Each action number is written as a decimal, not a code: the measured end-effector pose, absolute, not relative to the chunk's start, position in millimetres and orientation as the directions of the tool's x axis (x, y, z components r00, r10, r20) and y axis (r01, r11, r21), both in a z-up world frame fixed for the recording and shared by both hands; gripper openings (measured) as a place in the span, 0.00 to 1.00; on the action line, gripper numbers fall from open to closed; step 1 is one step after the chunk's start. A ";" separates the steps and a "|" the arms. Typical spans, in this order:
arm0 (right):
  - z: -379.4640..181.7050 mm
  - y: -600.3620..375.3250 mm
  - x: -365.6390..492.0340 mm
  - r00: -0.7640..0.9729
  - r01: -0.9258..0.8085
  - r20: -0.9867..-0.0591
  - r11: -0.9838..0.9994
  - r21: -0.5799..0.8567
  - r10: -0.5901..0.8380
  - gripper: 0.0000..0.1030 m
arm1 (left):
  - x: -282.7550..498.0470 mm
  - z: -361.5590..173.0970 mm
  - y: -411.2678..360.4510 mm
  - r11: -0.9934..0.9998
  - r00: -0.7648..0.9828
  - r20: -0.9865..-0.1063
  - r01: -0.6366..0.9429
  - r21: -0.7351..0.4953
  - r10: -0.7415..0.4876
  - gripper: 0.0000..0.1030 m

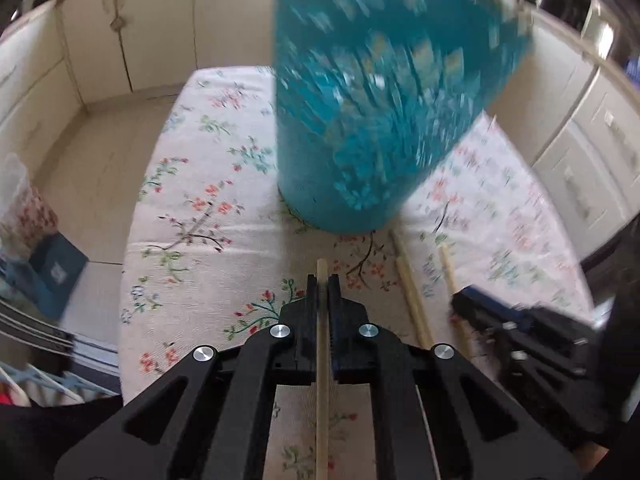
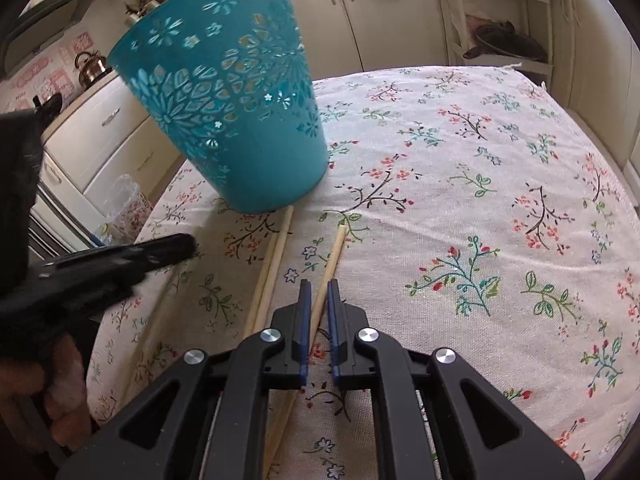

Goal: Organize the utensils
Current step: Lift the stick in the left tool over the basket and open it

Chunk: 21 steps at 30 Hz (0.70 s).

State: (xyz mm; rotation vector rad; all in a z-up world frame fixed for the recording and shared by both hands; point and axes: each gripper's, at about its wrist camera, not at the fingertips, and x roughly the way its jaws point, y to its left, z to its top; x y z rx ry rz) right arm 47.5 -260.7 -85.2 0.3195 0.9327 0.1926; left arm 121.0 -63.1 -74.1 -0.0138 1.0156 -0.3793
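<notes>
Left claw [image 1: 322, 284]: pressed together, pinching one chopstick [image 1: 322, 360] that points at the teal basket [image 1: 372, 120] on the worktop [image 1: 192, 216]. Right claw [image 2: 318, 290]: slightly spread, straddling a second chopstick [image 2: 334, 256] lying on the floral cloth, grip not confirmed. Two more chopsticks [image 2: 272, 268] lie just left of it, ends near the basket base. Only the right wrist view shows the open cloth area to the right and the far worktop edge
</notes>
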 end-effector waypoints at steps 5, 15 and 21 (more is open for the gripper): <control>-85.4 -259.1 48.3 0.585 -0.025 -0.758 0.940 0.339 0.289 0.08 | 114.8 -36.7 -30.0 0.910 0.546 -0.729 0.288 -0.299 -0.413 0.05; -84.1 -257.1 44.7 0.588 -0.030 -0.756 0.942 0.335 0.287 0.12 | 121.4 90.5 -5.1 0.853 0.787 -0.379 0.333 -0.403 -0.487 0.05; -83.9 -256.8 45.3 0.589 -0.036 -0.752 0.939 0.342 0.296 0.15 | 156.2 129.1 -36.4 0.842 0.849 -0.224 0.371 -0.392 -0.478 0.05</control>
